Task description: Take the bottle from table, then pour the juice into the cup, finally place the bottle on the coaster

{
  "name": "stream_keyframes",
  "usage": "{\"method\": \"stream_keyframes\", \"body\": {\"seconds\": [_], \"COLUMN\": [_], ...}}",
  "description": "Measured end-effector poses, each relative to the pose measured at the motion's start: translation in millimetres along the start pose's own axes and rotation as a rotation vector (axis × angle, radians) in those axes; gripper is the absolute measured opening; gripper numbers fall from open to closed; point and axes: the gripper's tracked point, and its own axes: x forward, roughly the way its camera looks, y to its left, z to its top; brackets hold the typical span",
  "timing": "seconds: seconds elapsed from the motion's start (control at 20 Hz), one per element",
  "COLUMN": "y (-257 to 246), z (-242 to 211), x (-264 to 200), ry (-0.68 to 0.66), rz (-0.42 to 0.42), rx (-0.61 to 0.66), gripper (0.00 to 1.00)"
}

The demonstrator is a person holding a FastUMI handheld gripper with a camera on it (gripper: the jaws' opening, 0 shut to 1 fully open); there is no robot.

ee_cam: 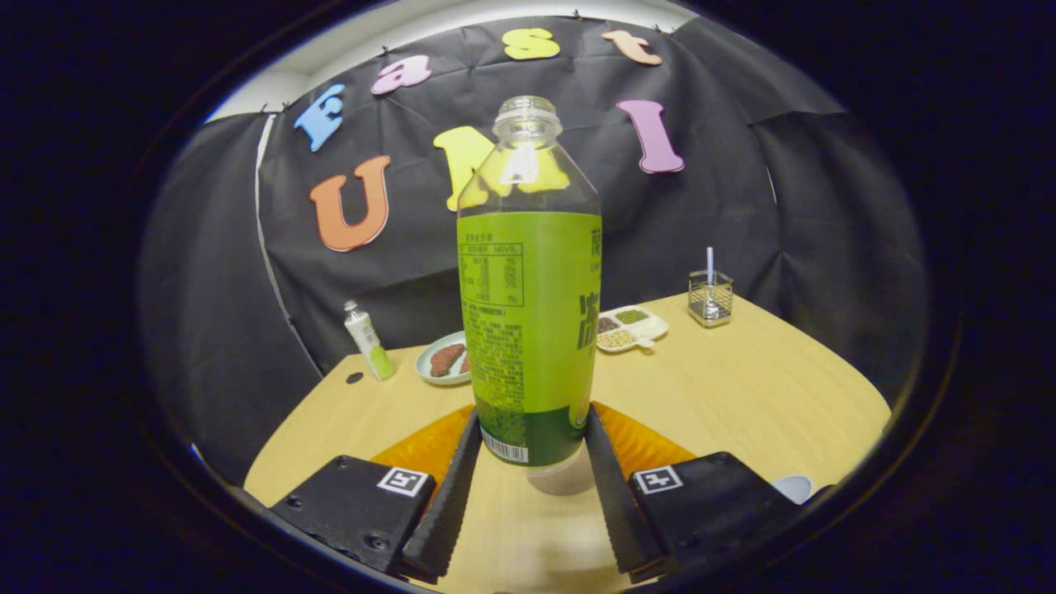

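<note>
The gripper holds the bottle in the middle of the frame. Both fingers press against the lower part of the bottle, one on each side, so the jaws are closed around it. The bottle stands upright, it has a green label, and its neck at the top is clear and has no cap. Its base seems a little above the wooden table, but I cannot tell this for sure.

An orange coaster lies on the table directly behind the bottle and shows on both sides of it, between the fingers and the bottle. At the lower right of the frame, just beside the right finger block, a small part of a white cup is visible.

Farther back on the table, left of the bottle, stands a small tube that leans a little. Next to it is a plate with food. Right of the bottle is a divided dish, and in the upper right part of the table is a small wire holder.
</note>
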Motion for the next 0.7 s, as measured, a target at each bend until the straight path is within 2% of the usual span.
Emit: {"method": "stream_keyframes", "body": {"seconds": [0.25,0.7], "y": [-6,-27], "z": [-33,-61], "x": [46,89], "ry": [0.034,0.056], "rz": [-0.025,-0.08], "rx": [-0.034,-0.17], "gripper": [0.76,0.76]}}
